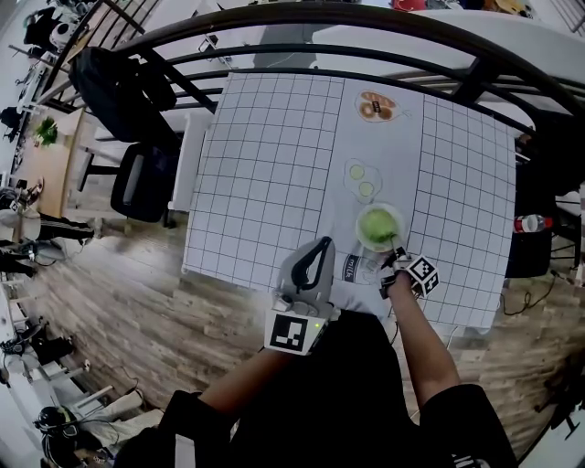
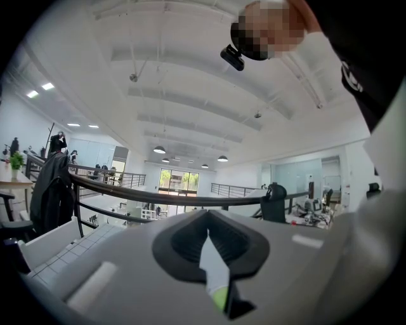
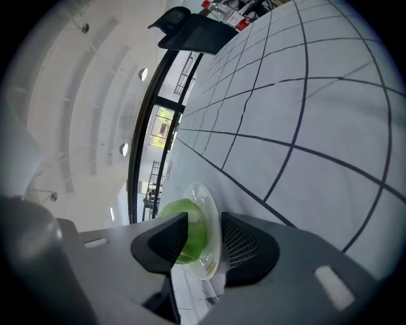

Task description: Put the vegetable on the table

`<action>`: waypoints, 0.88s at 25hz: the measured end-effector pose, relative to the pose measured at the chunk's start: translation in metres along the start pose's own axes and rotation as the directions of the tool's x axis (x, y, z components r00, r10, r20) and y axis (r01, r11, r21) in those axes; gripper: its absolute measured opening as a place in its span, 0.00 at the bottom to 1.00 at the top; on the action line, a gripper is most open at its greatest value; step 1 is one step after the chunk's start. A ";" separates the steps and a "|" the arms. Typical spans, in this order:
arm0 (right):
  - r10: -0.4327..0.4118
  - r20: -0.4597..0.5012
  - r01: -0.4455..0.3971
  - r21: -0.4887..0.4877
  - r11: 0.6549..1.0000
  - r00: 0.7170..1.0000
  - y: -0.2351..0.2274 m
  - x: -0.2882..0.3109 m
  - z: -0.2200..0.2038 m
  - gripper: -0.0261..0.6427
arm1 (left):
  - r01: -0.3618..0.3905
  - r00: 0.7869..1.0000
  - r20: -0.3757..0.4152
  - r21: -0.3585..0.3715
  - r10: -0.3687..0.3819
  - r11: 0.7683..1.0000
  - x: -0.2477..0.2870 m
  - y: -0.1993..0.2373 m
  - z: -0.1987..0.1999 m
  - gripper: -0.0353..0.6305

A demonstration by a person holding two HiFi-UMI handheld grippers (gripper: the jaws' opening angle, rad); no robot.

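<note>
A clear bowl (image 1: 378, 226) with a green vegetable (image 1: 377, 224) in it stands on the white strip of the gridded table (image 1: 265, 174), near the front edge. My right gripper (image 1: 395, 263) is at the bowl's near rim. In the right gripper view, its jaws stand open astride the bowl's rim (image 3: 204, 190), one finger over the vegetable (image 3: 198, 238) and the other outside the bowl, with gaps showing. My left gripper (image 1: 325, 243) is held over the table's front edge to the left of the bowl, tilted up. It is shut with nothing in it (image 2: 208, 232).
The white strip carries printed pictures of donuts (image 1: 376, 106) and green slices (image 1: 360, 176), and a small card (image 1: 355, 267) lies by the bowl. A black railing (image 1: 302, 18) curves behind the table. A black chair (image 1: 146, 178) stands at the left and a bottle (image 1: 530, 222) at the right.
</note>
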State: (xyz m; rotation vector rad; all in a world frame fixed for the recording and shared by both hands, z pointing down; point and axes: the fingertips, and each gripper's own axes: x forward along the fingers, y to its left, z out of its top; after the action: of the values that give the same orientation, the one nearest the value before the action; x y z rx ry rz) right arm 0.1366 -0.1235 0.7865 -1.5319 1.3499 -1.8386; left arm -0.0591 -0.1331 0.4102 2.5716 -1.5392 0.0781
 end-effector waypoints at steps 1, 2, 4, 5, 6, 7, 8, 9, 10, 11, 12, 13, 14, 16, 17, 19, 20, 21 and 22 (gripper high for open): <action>-0.005 -0.002 0.005 -0.002 1.000 1.000 -0.001 -0.001 0.000 0.26 | 0.000 1.000 0.003 0.001 0.000 1.000 0.000 0.000 0.000 0.06; -0.008 -0.003 0.008 -0.004 1.000 1.000 -0.001 -0.001 0.000 0.27 | 0.000 1.000 0.017 0.006 0.000 1.000 0.000 0.000 0.002 0.06; -0.010 0.002 0.010 -0.010 1.000 1.000 -0.002 -0.003 0.001 0.28 | -0.004 0.998 0.069 0.027 0.002 1.000 0.002 0.001 0.011 0.06; -0.010 0.007 0.010 -0.012 1.000 1.000 -0.002 -0.004 0.003 0.28 | -0.005 0.998 0.067 0.028 0.003 1.000 0.002 0.001 0.010 0.06; -0.010 0.013 0.010 -0.014 1.000 1.000 -0.002 -0.007 0.004 0.28 | -0.006 0.999 0.041 0.020 0.005 1.000 0.002 0.001 0.005 0.06; -0.009 0.017 0.009 -0.016 1.000 1.000 -0.003 -0.009 0.005 0.28 | -0.006 1.000 0.013 0.011 0.005 1.000 0.001 0.000 0.000 0.06; -0.007 0.019 0.008 -0.019 1.000 1.000 -0.003 -0.012 0.006 0.28 | -0.005 1.000 -0.002 0.007 0.005 1.000 0.000 0.000 -0.003 0.06; -0.007 0.020 0.007 -0.024 1.000 1.000 -0.003 -0.014 0.007 0.28 | -0.004 1.000 -0.008 0.007 0.004 1.000 0.000 0.000 -0.004 0.06; -0.007 0.019 0.007 -0.030 1.000 1.000 -0.004 -0.016 0.008 0.28 | -0.004 1.000 -0.011 0.008 0.004 1.000 0.000 0.001 -0.005 0.06; -0.008 0.018 0.008 -0.039 0.999 1.000 -0.005 -0.018 0.009 0.28 | -0.003 1.000 -0.011 0.007 0.003 1.000 0.000 0.001 -0.006 0.06; -0.008 0.017 0.009 -0.048 0.999 1.000 -0.005 -0.020 0.010 0.28 | -0.002 1.000 -0.013 0.004 0.002 1.000 0.000 0.001 -0.006 0.06; -0.008 0.016 0.009 -0.056 0.998 1.000 -0.005 -0.021 0.011 0.28 | -0.001 1.000 -0.014 0.000 0.001 1.000 0.000 0.001 -0.007 0.06; -0.007 0.016 0.008 -0.063 0.998 1.000 -0.004 -0.023 0.012 0.28 | 0.002 1.000 -0.015 -0.003 -0.002 1.000 0.000 0.000 -0.008 0.06; -0.007 0.009 0.007 -0.071 0.997 1.000 0.001 -0.027 0.011 0.28 | 0.008 1.000 -0.013 -0.006 -0.008 1.000 0.000 0.000 -0.007 0.06; -0.006 0.004 0.006 -0.077 0.997 1.000 0.005 -0.030 0.010 0.28 | 0.011 1.000 -0.010 -0.007 -0.011 1.000 0.000 0.000 -0.007 0.06; 0.000 -0.004 -0.001 -0.099 0.995 1.000 0.015 -0.035 0.006 0.28 | 0.017 1.000 -0.006 -0.012 -0.017 1.000 -0.001 -0.001 -0.007 0.06; 0.008 -0.006 -0.008 -0.112 0.994 1.000 0.021 -0.038 0.005 0.28 | 0.021 1.000 -0.006 -0.015 -0.021 1.000 -0.001 -0.001 -0.007 0.06; 0.017 -0.006 -0.018 -0.122 0.992 1.000 0.028 -0.041 0.004 0.28 | 0.024 1.000 -0.006 -0.020 -0.024 1.000 -0.001 -0.001 -0.008 0.06; 0.028 -0.006 -0.028 -0.131 0.991 1.000 0.034 -0.044 0.003 0.28 | 0.026 1.000 -0.006 -0.025 -0.027 0.999 -0.002 -0.001 -0.009 0.06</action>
State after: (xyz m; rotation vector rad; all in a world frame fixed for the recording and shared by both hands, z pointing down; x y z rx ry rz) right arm 0.1444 -0.1058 0.7340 -1.5655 1.5126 -1.7680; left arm -0.0591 -0.1299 0.4191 2.5690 -1.4937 0.0639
